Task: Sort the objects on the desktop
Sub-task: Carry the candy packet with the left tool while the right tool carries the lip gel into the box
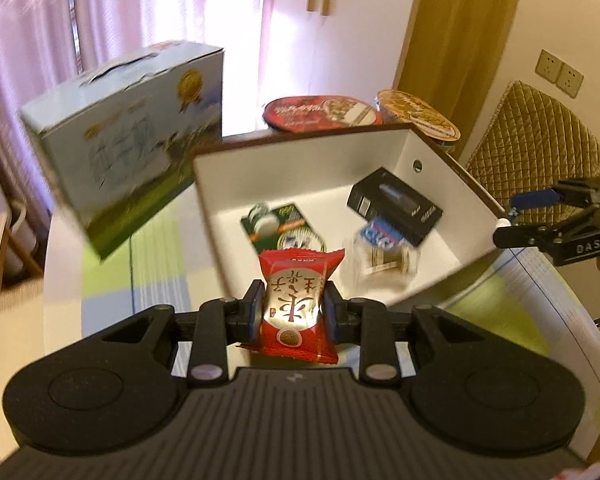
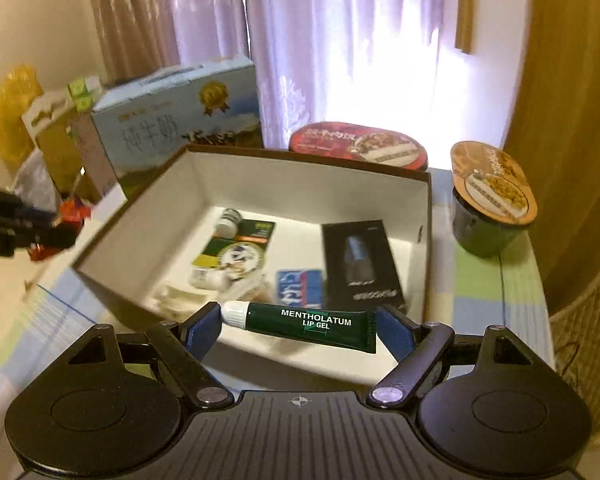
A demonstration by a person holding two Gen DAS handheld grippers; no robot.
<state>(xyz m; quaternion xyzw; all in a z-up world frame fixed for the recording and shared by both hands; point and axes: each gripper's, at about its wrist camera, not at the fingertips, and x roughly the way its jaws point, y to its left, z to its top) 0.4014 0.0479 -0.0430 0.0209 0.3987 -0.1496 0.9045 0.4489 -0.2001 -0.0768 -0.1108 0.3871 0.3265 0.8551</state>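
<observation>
Left wrist view: the left gripper [image 1: 292, 309] is clenched on a red-and-silver foil snack packet [image 1: 298, 304], both blue-padded fingers [image 1: 255, 307] pressing its sides, the packet held upright in the air just short of the near edge of an open white-lined cardboard box with a brown rim [image 1: 300, 164]. Inside the box lie a black rectangular carton [image 1: 396, 208], a green printed card with round badges [image 1: 278, 226], a small blue-and-white packet [image 1: 382, 236] and a blurred clear-wrapped item [image 1: 384, 264]. A pale blue milk carton case with a gold seal [image 1: 128, 148] stands to the left of the box; a red oval instant-noodle tray [image 1: 322, 114] and a dark noodle cup with a brown lid [image 1: 420, 120] sit behind it. The right gripper [image 1: 540, 220] shows at the right edge, beyond the box's corner, over the checked green-and-white tablecloth [image 1: 112, 280].

Right wrist view: the right gripper [image 2: 298, 326] grasps a dark green lip gel tube with a white cap [image 2: 304, 326] lengthwise, cap against one finger [image 2: 202, 330] and crimped end against the other, held level above the box's near wall [image 2: 236, 344]. The black carton [image 2: 360, 264], green card [image 2: 240, 248] and blue-and-white packet [image 2: 300, 286] lie on the box floor beyond it. The milk case [image 2: 172, 128], noodle tray [image 2: 358, 146] and noodle cup [image 2: 488, 200] ring the far side. The left gripper [image 2: 32, 228] appears blurred at the left edge with the red packet [image 2: 70, 216] at its tip.
</observation>
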